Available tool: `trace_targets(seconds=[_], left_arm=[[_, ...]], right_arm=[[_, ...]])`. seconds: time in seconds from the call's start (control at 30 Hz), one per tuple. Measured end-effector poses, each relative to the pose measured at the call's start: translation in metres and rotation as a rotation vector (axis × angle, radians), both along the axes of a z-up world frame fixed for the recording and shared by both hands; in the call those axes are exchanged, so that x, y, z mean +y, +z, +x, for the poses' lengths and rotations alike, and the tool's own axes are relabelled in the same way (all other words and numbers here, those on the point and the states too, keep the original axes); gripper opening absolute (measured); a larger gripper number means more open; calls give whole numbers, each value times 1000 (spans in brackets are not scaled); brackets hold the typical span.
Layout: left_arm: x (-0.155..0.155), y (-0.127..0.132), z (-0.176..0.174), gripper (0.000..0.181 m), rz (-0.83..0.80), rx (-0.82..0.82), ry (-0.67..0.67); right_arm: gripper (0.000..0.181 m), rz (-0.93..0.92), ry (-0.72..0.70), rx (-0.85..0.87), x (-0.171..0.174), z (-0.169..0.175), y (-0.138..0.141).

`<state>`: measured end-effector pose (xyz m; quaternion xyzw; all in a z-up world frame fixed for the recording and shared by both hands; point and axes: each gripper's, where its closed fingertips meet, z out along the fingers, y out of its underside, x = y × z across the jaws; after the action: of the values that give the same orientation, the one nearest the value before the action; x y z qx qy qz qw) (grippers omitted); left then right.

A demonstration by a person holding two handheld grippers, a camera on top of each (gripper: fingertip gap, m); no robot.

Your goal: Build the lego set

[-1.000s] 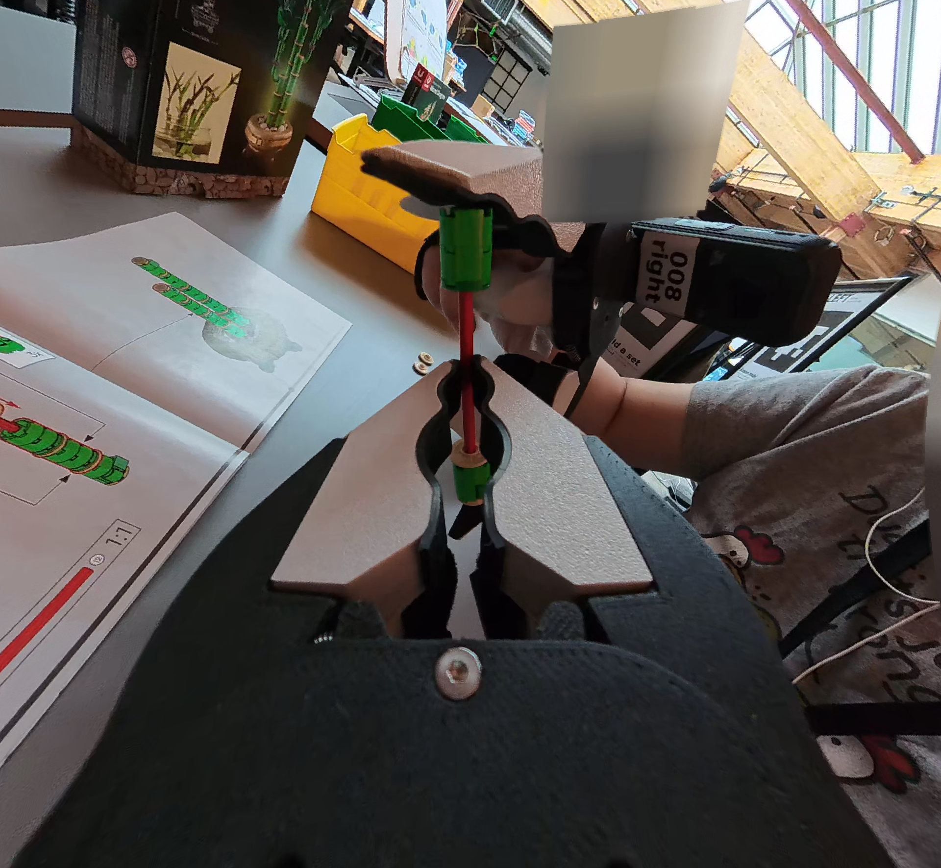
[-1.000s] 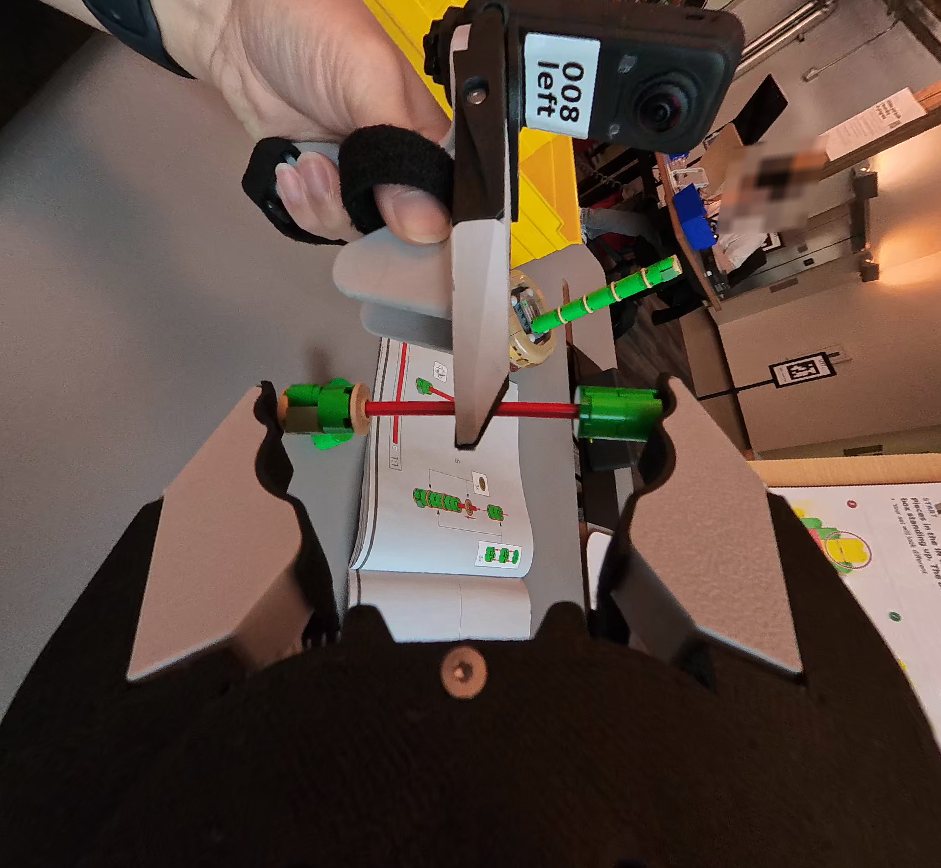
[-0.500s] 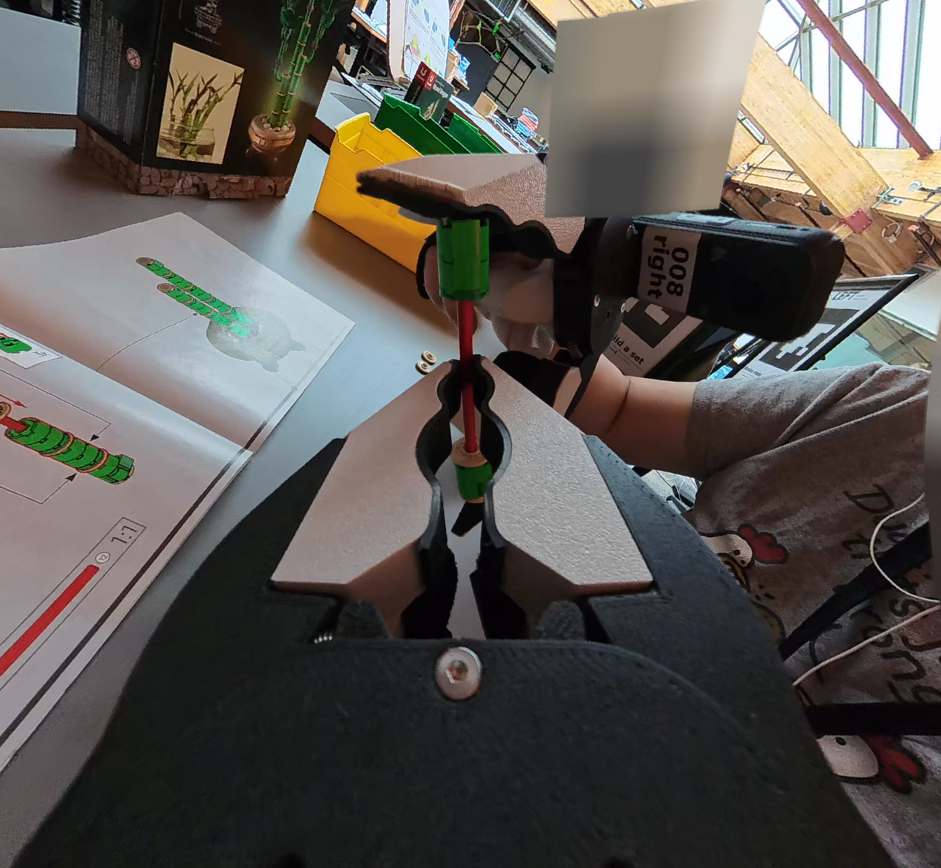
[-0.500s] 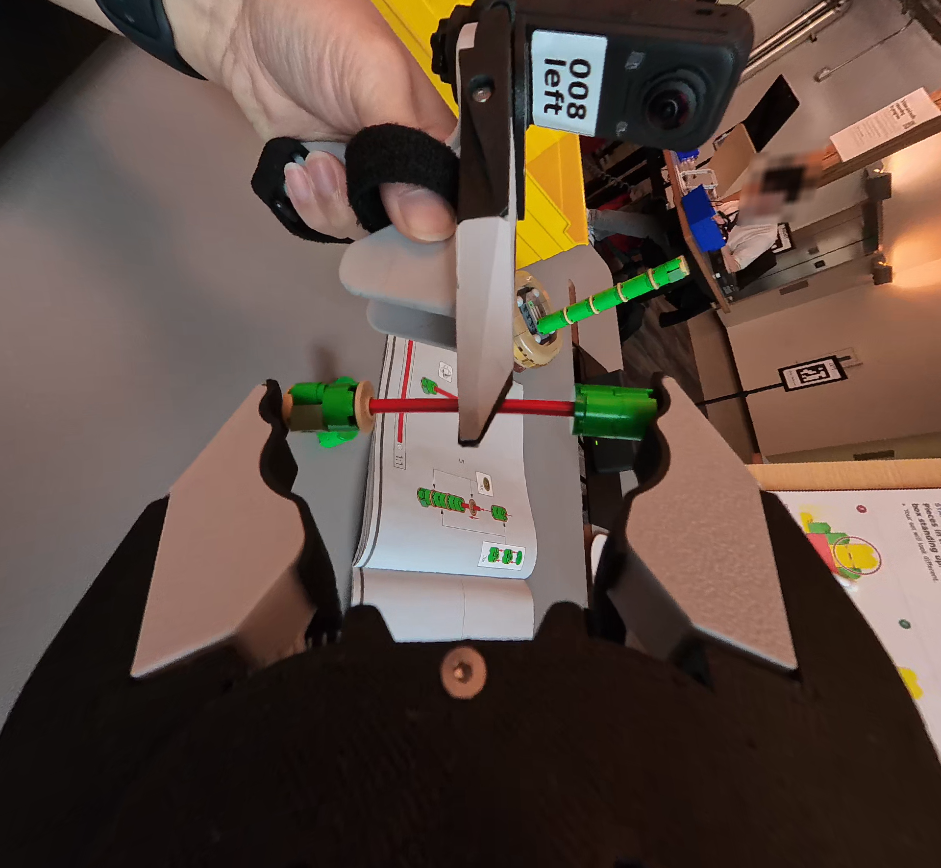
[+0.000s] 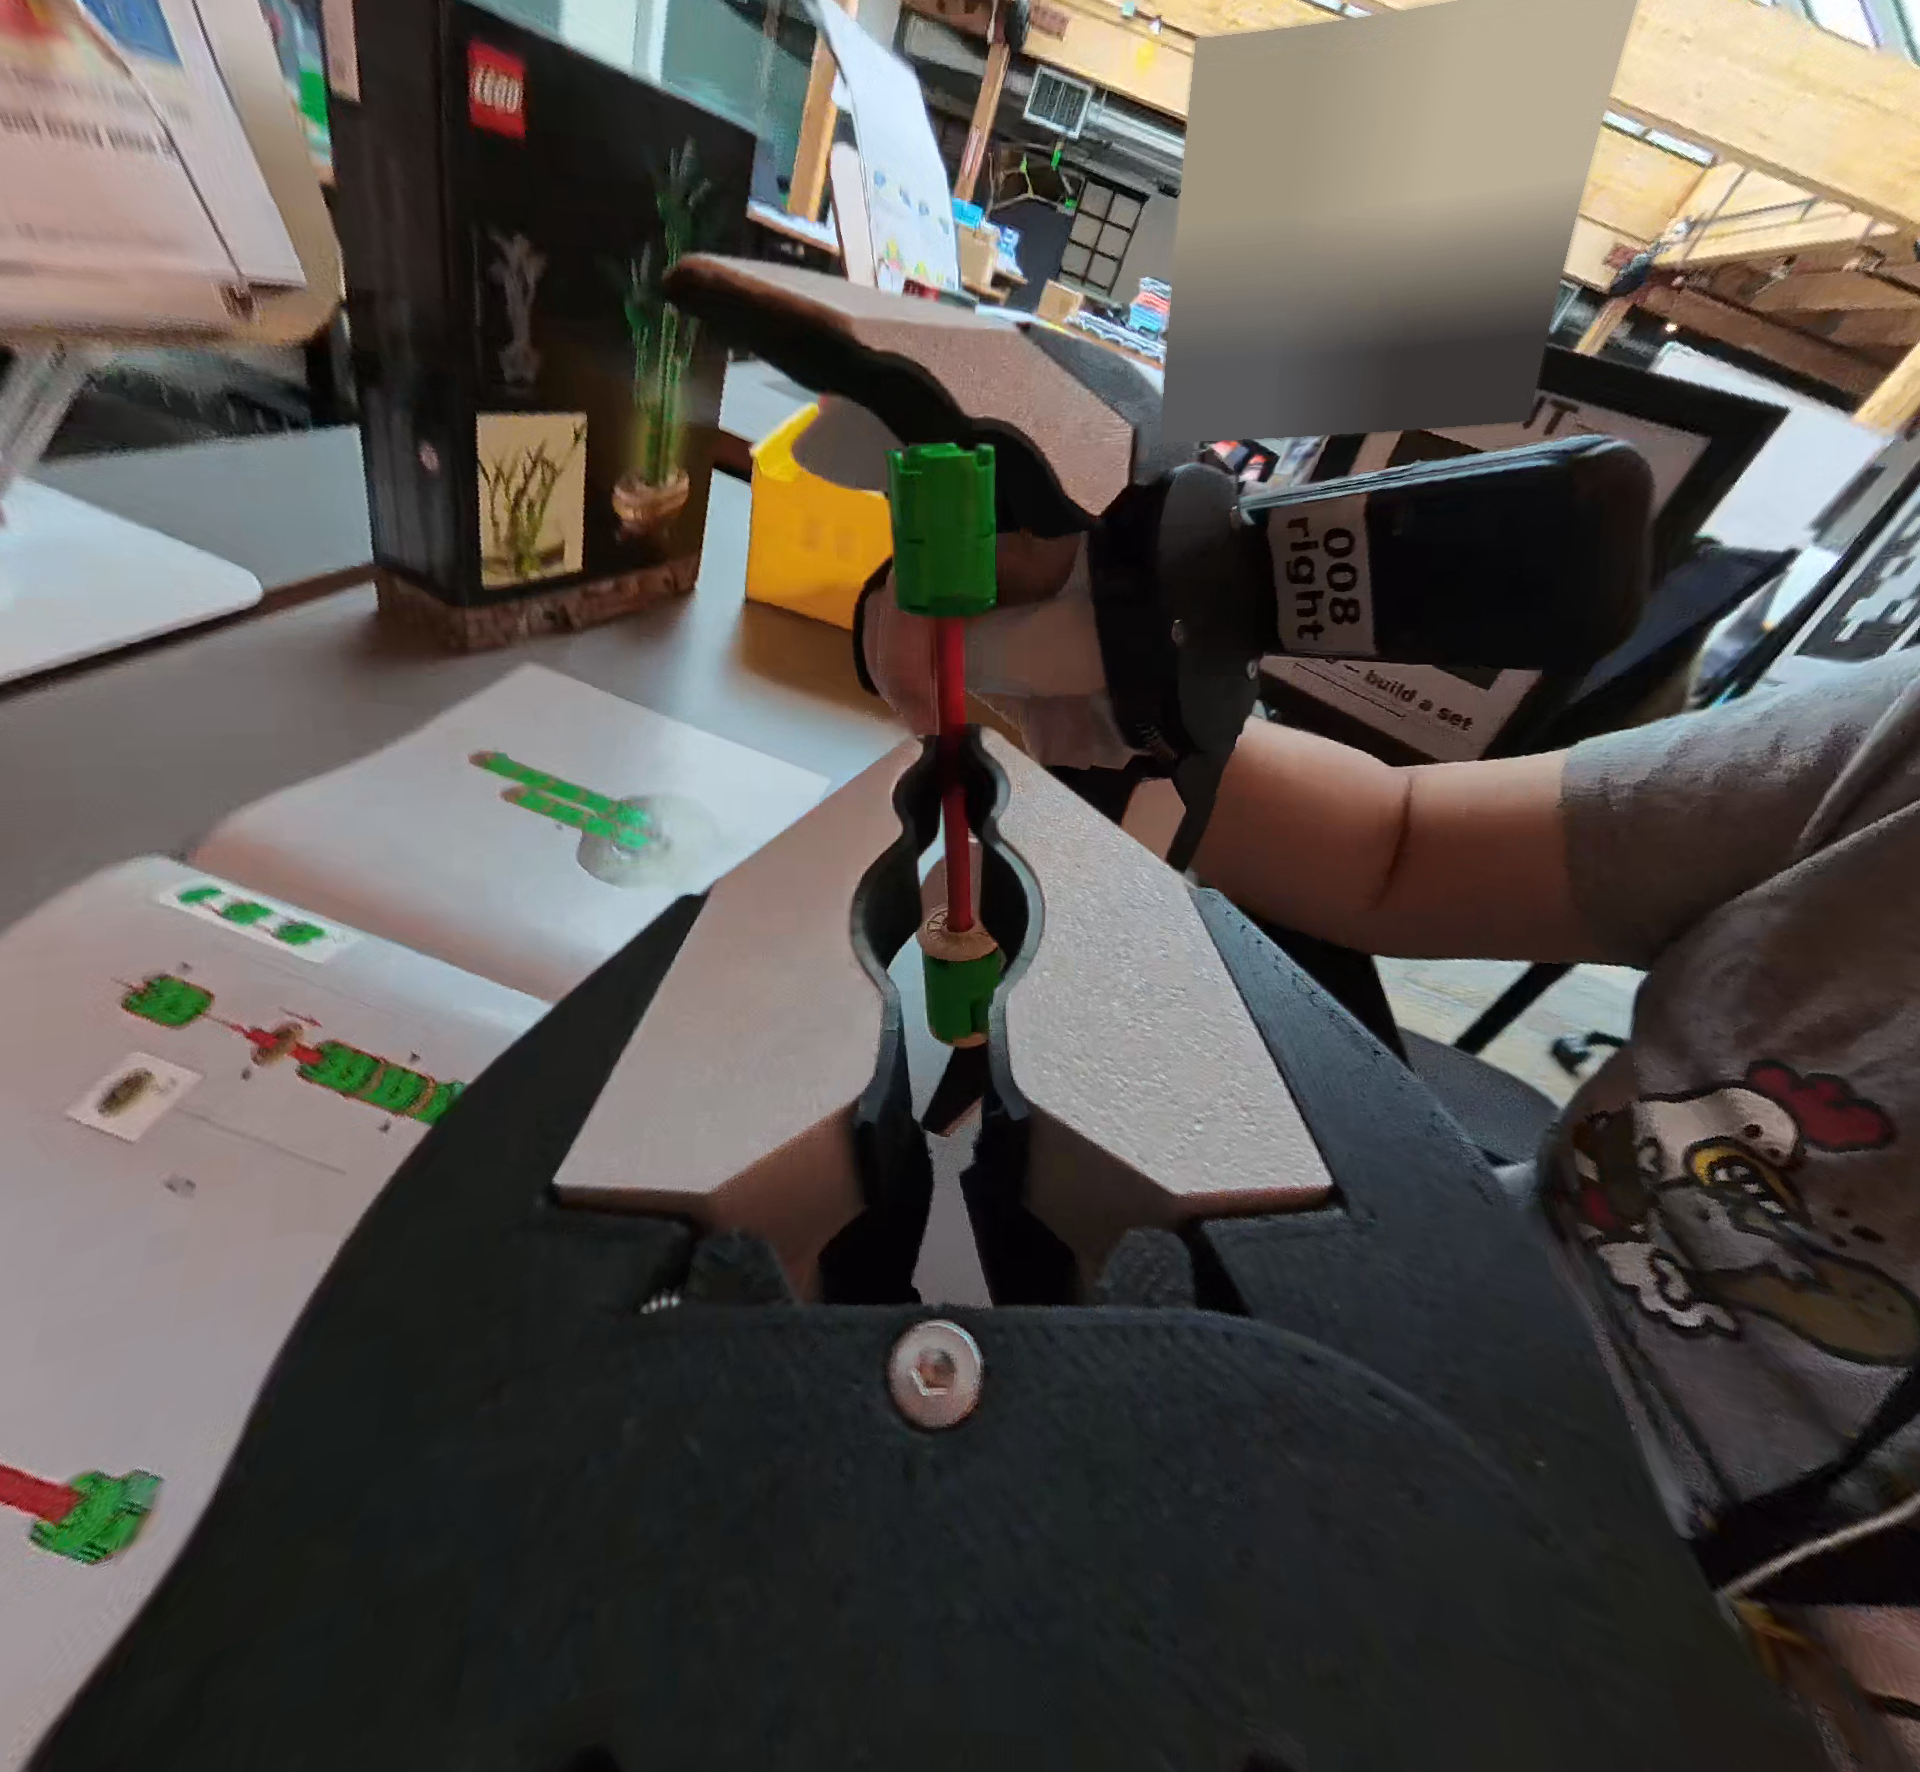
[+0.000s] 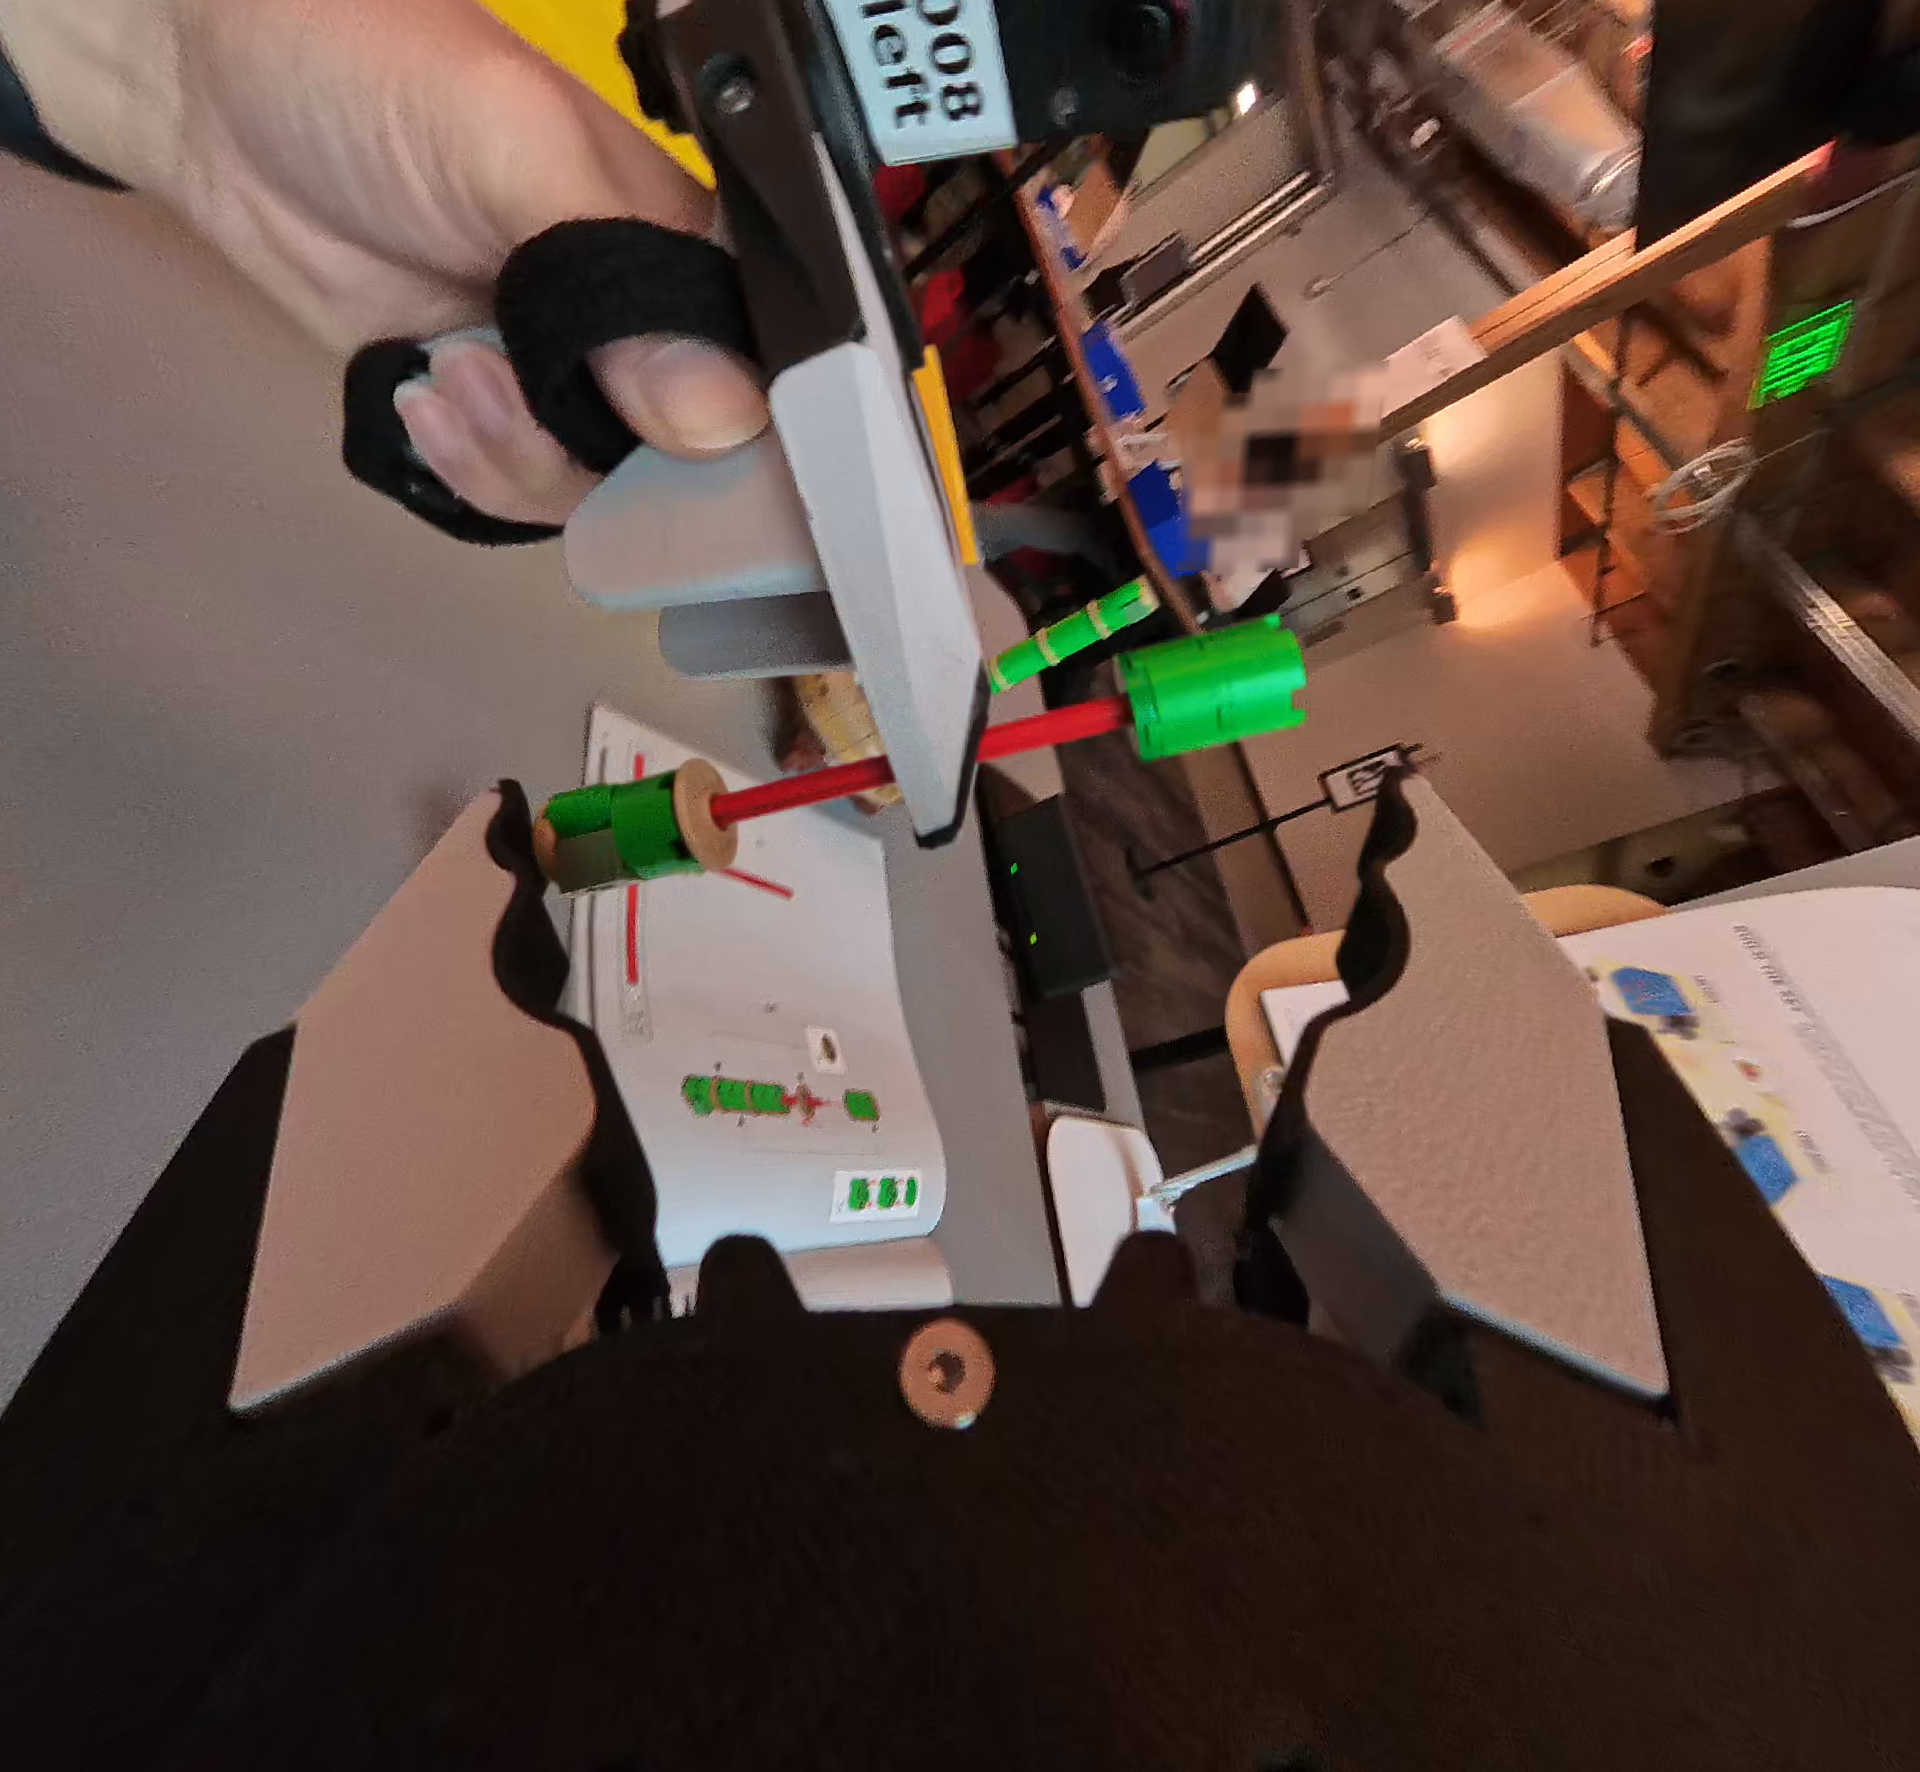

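A red axle (image 5: 951, 683) carries a big green cylinder (image 5: 940, 527) at its far end and a tan disc with a small green piece (image 5: 961, 984) at its near end. My left gripper (image 5: 951, 761) is shut on the axle's middle and holds it above the table. My right gripper (image 6: 951, 797) is wide open, its fingertips (image 6: 509, 818) spread on either side of the assembly. The small green piece (image 6: 623, 829) is at its left fingertip. The green cylinder (image 6: 1216, 688) sits up and clear of its right fingertip. In the left wrist view its upper finger (image 5: 904, 351) is just over the cylinder.
The open instruction booklet (image 5: 468, 891) lies on the grey table and also shows in the right wrist view (image 6: 769, 1047). A dark set box (image 5: 540, 320) and a yellow bin (image 5: 810, 538) stand behind. A built green bamboo stalk (image 6: 1070, 636) stands beyond. A person's arm is at the right. Left and right tips are no more than a few centimetres apart.
The left gripper has swung with the assembly, so the axle now tilts in the right wrist view. The green cylinder has come off the right gripper's finger. Both views are motion-blurred.
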<state>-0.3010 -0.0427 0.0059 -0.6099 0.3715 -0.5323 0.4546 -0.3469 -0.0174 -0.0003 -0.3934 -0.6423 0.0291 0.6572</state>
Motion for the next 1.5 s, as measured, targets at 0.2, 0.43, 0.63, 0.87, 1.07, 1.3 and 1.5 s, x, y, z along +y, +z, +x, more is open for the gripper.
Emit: trace_targets(seconds=[0.2,0.43,0.63,0.87,1.07,1.3,1.5], left_arm=[[-12,21,-1,2,467,63,134],[-32,25,7,2,817,126,181],[-45,27,11,1,924,110,158],[-13,29,-4,1,412,-15,116],[11,0,-11,2,-332,-168,-95],[6,-21,5,2,-373,-62,-92],[8,-30,7,2,-417,-37,-82]], right_arm=[[147,-94,76,78,-9,2,11],[136,-122,125,109,-15,4,16],[132,-85,129,98,-19,3,17],[150,-33,95,69,-18,5,21],[152,-10,-9,-99,-10,-6,-5],[150,-92,-76,-208,3,-5,-35],[148,-176,-62,-223,3,-4,-46]])
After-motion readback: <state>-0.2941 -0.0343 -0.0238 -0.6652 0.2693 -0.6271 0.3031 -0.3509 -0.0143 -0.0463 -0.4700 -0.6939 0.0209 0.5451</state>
